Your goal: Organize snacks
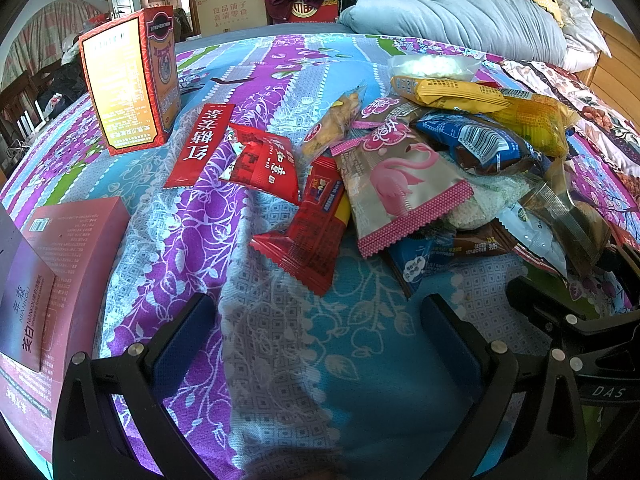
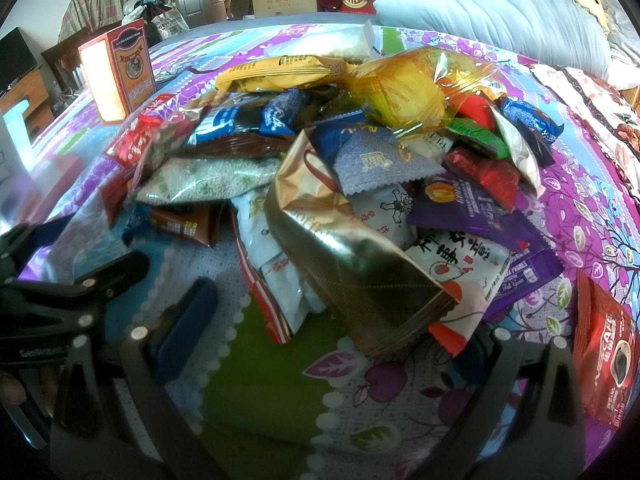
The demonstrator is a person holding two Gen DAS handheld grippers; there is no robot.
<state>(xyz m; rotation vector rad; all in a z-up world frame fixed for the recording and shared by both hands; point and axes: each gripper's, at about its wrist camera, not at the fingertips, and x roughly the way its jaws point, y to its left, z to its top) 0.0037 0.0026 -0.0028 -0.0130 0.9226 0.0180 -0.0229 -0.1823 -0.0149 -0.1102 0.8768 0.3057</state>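
Note:
A heap of snack packets (image 2: 360,152) lies on the patterned bedspread (image 1: 280,380). My left gripper (image 1: 316,344) hovers open over bare cloth, just short of a red packet (image 1: 308,236) and a flamingo-print packet (image 1: 400,184) at the heap's left edge. Nothing sits between its blue pads (image 1: 184,344). My right gripper (image 2: 336,344) is open at the heap's near side. The end of a gold packet (image 2: 352,264) reaches into its gap, and a white-and-red packet (image 2: 456,280) partly covers its right finger.
An upright red box (image 1: 128,80) stands at the back left, with a long red sachet (image 1: 202,146) lying beside it. A pink box (image 1: 68,264) lies near my left hand. A red coffee sachet (image 2: 608,360) lies at the far right. A grey pillow (image 1: 460,12) rests behind the heap.

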